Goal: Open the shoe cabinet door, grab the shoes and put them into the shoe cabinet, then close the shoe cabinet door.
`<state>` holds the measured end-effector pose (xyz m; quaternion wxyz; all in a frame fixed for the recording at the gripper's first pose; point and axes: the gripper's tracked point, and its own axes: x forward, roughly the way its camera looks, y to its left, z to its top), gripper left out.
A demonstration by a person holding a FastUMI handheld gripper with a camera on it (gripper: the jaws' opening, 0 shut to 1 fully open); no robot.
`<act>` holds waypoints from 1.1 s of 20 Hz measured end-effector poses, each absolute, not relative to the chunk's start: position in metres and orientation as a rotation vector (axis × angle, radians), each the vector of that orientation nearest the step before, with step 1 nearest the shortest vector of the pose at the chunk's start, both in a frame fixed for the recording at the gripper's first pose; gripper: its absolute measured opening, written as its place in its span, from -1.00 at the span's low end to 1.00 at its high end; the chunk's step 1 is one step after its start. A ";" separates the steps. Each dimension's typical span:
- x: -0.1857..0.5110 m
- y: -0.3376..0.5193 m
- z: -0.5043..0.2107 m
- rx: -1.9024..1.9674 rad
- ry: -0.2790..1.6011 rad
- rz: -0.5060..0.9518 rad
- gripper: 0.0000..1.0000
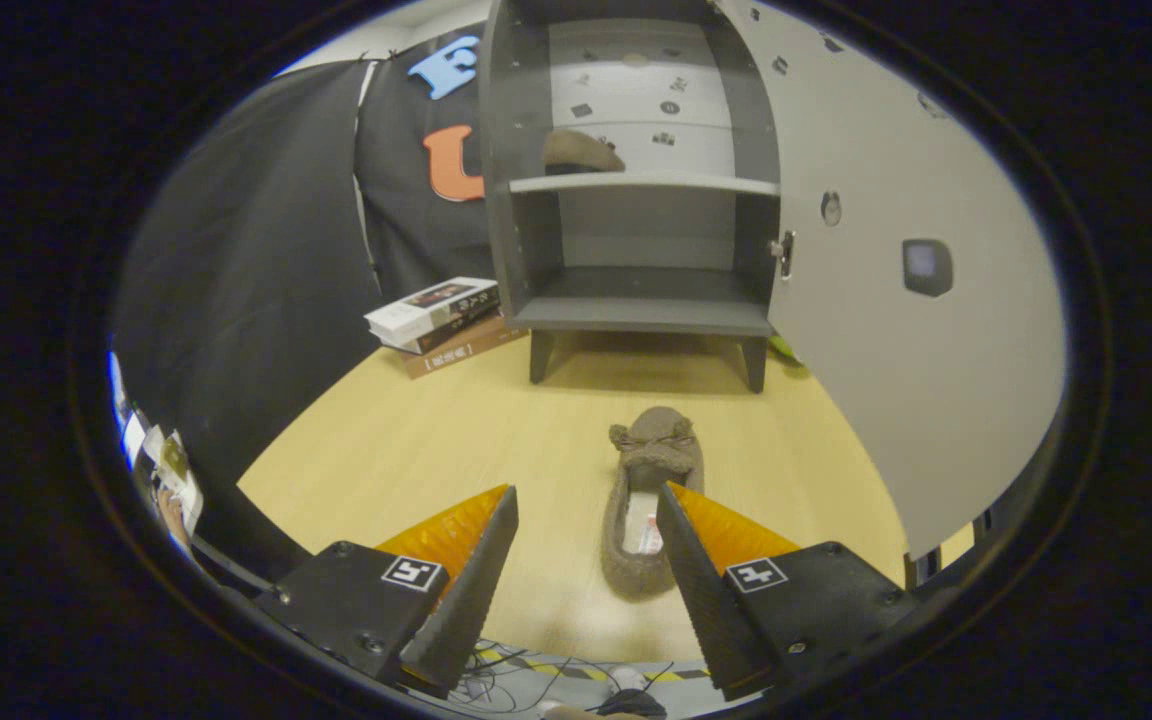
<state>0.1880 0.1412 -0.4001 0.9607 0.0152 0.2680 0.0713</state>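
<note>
While cabinet holds maybe 1 shoe | claw spread, empty

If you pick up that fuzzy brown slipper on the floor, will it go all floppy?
Probably a bit. The slipper looks soft and fuzzy with a thin, low wall, so it may sag or fold where it is pinched. It looks light for its size. It lies flat on its sole, so a push would likely slide it, not roll it. The tool is open, with the slipper by its right finger.

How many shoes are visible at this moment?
2. One shoe lies on the floor between the open fingers of the gripper, nearer the right one. The other shoe sits on the upper shelf of the shoe cabinet, partly hidden.
</note>
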 end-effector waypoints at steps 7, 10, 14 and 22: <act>0.262 0.146 -0.464 0.097 0.685 0.109 0.75; 0.284 0.146 -0.478 0.127 0.724 0.102 0.76; 0.300 0.147 -0.487 0.129 0.761 0.116 0.75; 0.310 0.134 -0.491 0.138 0.775 0.088 -0.73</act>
